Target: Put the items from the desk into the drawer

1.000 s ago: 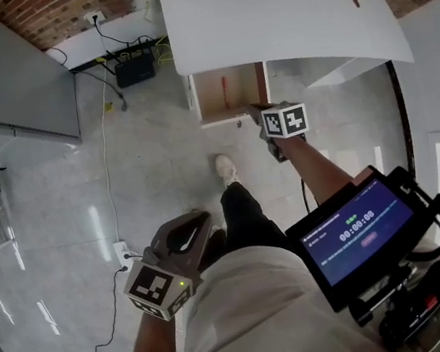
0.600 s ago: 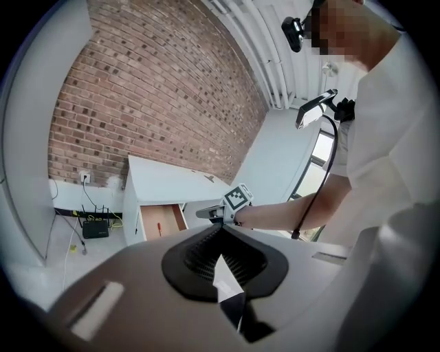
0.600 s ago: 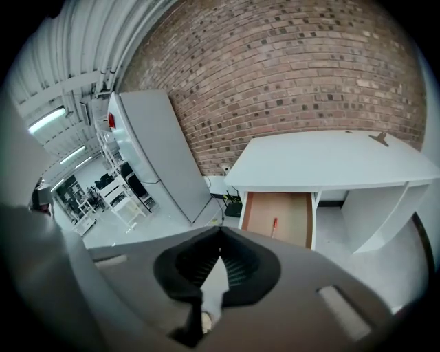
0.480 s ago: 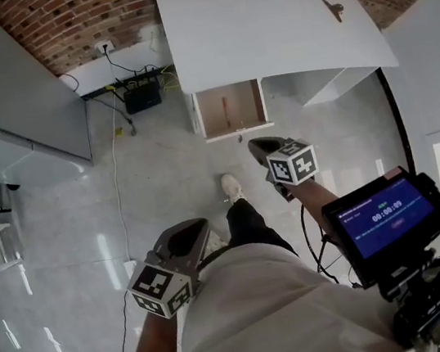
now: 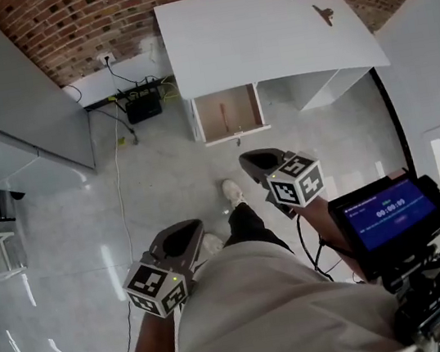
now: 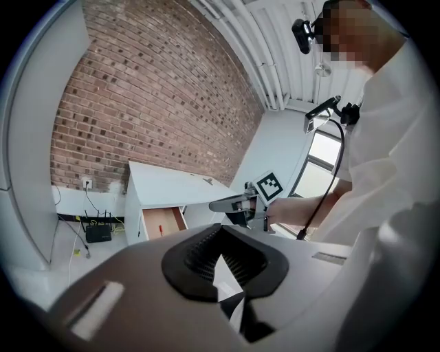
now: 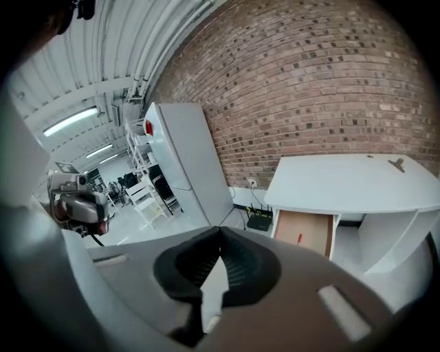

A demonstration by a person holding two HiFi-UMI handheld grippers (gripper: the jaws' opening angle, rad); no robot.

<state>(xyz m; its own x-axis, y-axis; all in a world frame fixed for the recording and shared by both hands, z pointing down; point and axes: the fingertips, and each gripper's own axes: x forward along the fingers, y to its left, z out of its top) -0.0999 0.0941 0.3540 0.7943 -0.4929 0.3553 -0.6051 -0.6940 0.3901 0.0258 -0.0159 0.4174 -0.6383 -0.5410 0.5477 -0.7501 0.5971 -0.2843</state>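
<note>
The white desk [image 5: 264, 35] stands against the brick wall, its drawer [image 5: 229, 114] pulled open, with a thin red item [image 5: 224, 116] lying inside. A small dark item [image 5: 324, 13] rests on the desk top near the right end. My right gripper [image 5: 252, 158] hangs shut and empty above the floor, a short way in front of the drawer. My left gripper [image 5: 188, 227] is lower left by my leg, also shut on nothing. The drawer [image 7: 306, 232], its red item [image 7: 300, 238] and the dark item [image 7: 397, 163] also show in the right gripper view.
A black box with cables [image 5: 143, 108] sits on the floor left of the desk, under a wall socket [image 5: 109, 58]. A tall grey cabinet [image 5: 1, 98] fills the left side. A screen device [image 5: 392, 214] hangs at my chest. My shoe [image 5: 231, 192] is on the pale floor.
The right gripper has drawn back from the drawer front toward my body. The drawer stays open. The left gripper has hardly moved.
</note>
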